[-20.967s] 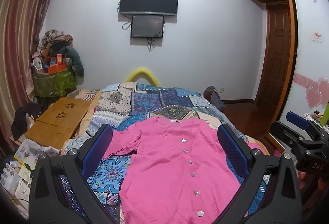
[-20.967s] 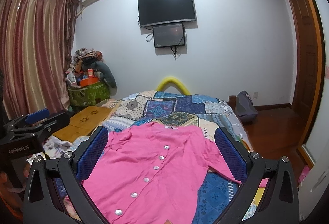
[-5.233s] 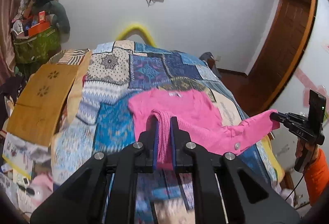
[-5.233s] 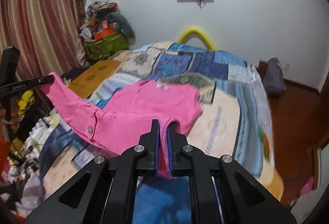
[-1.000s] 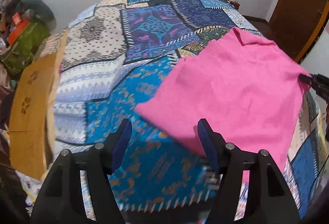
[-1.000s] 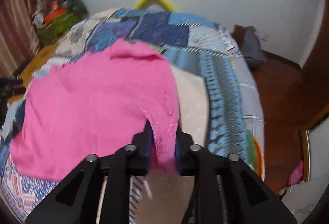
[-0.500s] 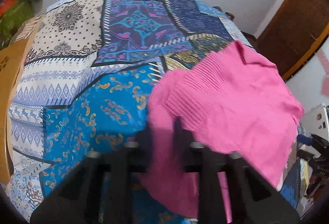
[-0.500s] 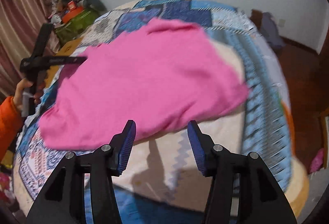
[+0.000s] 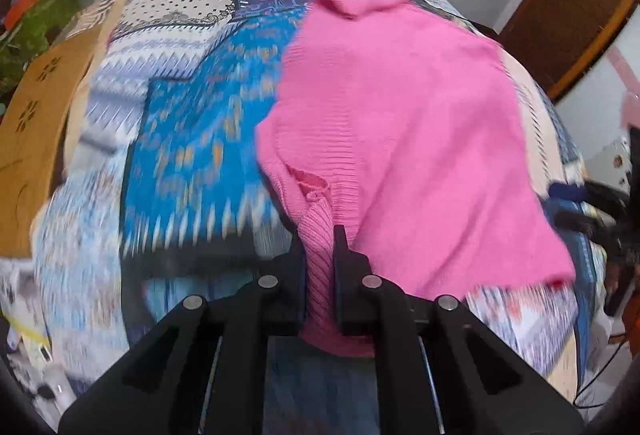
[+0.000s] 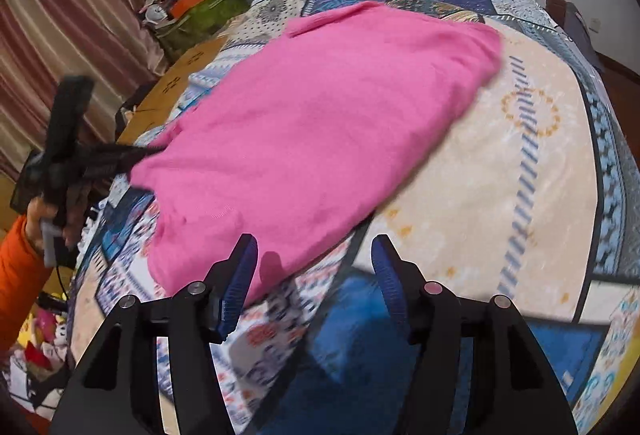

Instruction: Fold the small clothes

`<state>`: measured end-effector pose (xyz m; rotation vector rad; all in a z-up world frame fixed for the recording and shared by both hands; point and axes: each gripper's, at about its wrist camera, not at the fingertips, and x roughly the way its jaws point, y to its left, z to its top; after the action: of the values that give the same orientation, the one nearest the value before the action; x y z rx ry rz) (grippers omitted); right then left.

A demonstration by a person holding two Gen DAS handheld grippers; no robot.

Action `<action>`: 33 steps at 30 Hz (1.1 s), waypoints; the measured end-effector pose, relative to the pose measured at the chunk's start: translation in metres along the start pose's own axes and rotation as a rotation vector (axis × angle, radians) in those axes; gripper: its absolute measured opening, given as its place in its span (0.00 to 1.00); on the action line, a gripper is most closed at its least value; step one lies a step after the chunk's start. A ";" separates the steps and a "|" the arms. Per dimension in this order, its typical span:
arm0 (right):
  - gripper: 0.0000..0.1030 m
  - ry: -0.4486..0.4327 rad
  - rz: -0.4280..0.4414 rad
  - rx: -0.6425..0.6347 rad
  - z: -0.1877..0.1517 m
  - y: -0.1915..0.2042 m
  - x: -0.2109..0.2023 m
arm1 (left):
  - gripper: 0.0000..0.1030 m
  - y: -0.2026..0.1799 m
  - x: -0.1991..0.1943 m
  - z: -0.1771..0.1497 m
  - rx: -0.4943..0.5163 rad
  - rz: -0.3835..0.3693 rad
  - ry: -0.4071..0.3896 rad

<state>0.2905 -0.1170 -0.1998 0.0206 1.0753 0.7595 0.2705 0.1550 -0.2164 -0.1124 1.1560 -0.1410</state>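
Left wrist: left tool [image 9: 319, 235] pinches cardigan [image 9: 400, 115] edge.

Even indoor light, motion blur, fisheye-warped edges.

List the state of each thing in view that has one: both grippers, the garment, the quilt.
left gripper: shut on the pink cardigan's near edge.
right gripper: opening, nothing between the fingers.
pink cardigan: folded over, no buttons showing, flat on the quilt.
patchwork quilt: spread over the bed.
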 end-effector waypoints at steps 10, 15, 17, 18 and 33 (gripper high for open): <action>0.07 0.088 0.089 -0.019 -0.018 0.018 0.018 | 0.09 -0.020 -0.045 -0.068 -0.063 -0.109 -0.033; 0.05 0.121 0.019 -0.125 -0.018 0.022 0.013 | 0.10 -0.020 -0.053 -0.074 -0.072 -0.097 -0.060; 0.04 0.126 -0.038 -0.175 -0.020 0.021 0.010 | 0.13 -0.022 -0.058 -0.074 -0.034 -0.038 -0.075; 0.04 0.127 -0.051 -0.184 -0.022 0.017 0.009 | 0.20 -0.023 -0.059 -0.074 -0.019 -0.010 -0.077; 0.39 0.000 -0.158 -0.216 0.008 0.004 -0.019 | 0.62 -0.001 -0.036 0.037 -0.017 0.099 -0.159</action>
<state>0.2901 -0.1220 -0.1799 -0.2463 0.9780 0.7283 0.2903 0.1610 -0.1693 -0.0794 1.0019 -0.0338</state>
